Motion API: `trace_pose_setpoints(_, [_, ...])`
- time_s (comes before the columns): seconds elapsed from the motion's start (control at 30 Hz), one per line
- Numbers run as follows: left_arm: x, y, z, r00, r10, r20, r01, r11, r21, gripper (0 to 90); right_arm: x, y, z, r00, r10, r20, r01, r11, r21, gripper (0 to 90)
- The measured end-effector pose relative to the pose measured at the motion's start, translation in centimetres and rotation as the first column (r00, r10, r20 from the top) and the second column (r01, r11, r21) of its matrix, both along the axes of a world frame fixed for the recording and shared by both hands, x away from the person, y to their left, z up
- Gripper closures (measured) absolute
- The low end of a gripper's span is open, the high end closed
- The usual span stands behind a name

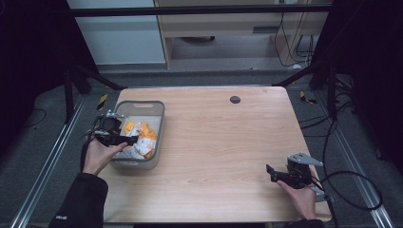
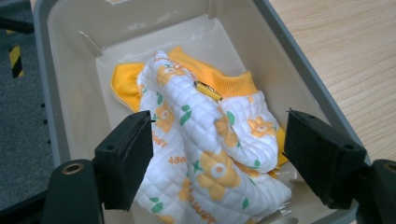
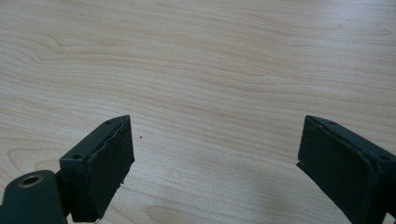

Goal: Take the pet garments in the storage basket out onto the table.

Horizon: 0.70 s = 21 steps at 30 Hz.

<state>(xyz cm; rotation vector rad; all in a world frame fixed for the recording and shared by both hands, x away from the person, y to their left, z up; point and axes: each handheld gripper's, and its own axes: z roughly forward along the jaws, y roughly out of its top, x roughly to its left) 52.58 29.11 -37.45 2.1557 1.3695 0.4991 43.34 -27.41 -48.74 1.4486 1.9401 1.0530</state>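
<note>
- Your left hand-held gripper hangs over the grey bin, jaws spread wide either side of the quilted white-and-orange flowered garment lying crumpled inside.
- Your right hand-held gripper sits low over the bare wooden counter, jaws apart, holding nothing.

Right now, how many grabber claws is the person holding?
2. The left gripper hovers open over the clothes in the grey bin; the right gripper is open above the table's near right corner.
</note>
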Motion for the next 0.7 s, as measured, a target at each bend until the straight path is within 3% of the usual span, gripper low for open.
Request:
trace_pose_setpoints(0.6, [1.2,-0.4,-1.9,0.9973,-0.006,-0.074,0.009,0.9994,0.033,25.0,0.0,0.1,0.0,0.9999,0.004,-0.016,-0.003,1.0,0.01,10.5])
trace_pose_setpoints(0.7, [1.6,-0.5,-2.5,0.9949,-0.001,-0.1,0.005,0.9991,0.041,25.6,0.0,0.2,-0.1,0.9998,0.004,-0.021,-0.004,1.0,0.009,10.3])
